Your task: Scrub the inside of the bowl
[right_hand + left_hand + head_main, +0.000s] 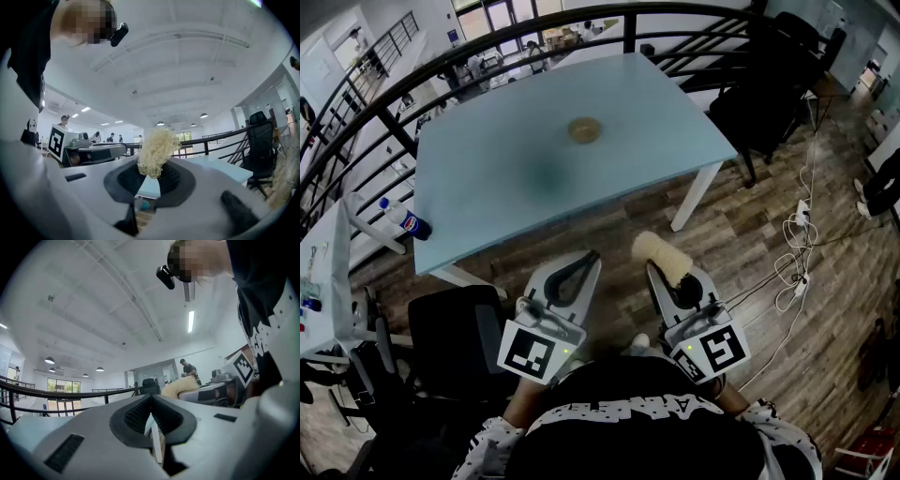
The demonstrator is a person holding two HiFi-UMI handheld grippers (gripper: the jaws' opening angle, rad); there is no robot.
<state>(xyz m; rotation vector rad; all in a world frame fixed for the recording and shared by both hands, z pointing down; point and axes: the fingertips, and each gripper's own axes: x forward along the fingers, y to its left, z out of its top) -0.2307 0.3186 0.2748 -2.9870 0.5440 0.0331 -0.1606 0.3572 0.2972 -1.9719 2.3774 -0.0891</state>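
A small brown bowl (584, 129) stands alone on the light blue table (506, 178), toward its far side. Both grippers are held close to the person's body, short of the table's near edge and well away from the bowl. My right gripper (655, 268) (151, 172) is shut on a pale fibrous scrubber (655, 249) (156, 149) that sticks out past its tips. My left gripper (589, 257) (150, 400) is shut with nothing in it. Both gripper views tilt up toward the ceiling, so neither shows the bowl. The scrubber (180, 386) also shows in the left gripper view.
A plastic bottle (406, 221) sits at the table's near left corner. A black chair (455, 347) is at my left, more black chairs (769, 84) at the far right. White cables (797, 253) lie on the wood floor at right. A black railing (487, 47) curves behind the table.
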